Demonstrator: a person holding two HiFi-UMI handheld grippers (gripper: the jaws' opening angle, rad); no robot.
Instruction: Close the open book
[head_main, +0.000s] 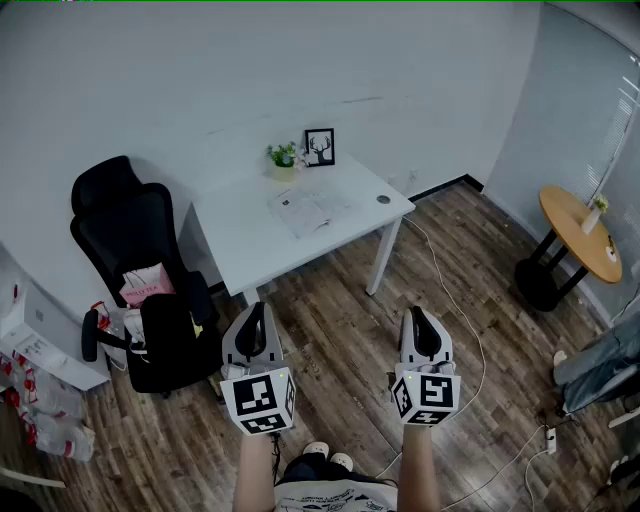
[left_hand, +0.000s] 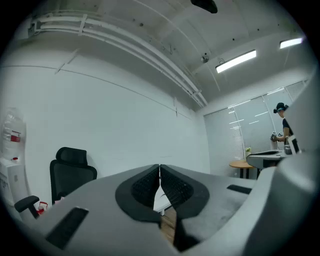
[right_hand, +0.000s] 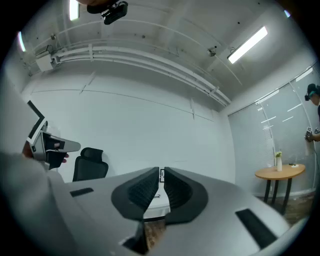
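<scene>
The open book (head_main: 310, 208) lies flat, pages up, on the white table (head_main: 245, 245) against the far wall. Both grippers are held level over the wooden floor, well short of the table and apart from the book. My left gripper (head_main: 256, 312) is shut with nothing in it; in the left gripper view its pads (left_hand: 150, 182) meet. My right gripper (head_main: 418, 316) has its jaws drawn together to a thin slit, also holding nothing. In the right gripper view my right gripper (right_hand: 162, 181) points at the table edge (right_hand: 156, 206).
A potted plant (head_main: 284, 158), a picture frame (head_main: 320, 146) and a small dark disc (head_main: 384, 199) share the table. A black office chair (head_main: 140, 290) with a pink bag stands left of it. A round wooden table (head_main: 580, 230) stands at right. Cables (head_main: 470, 330) run over the floor.
</scene>
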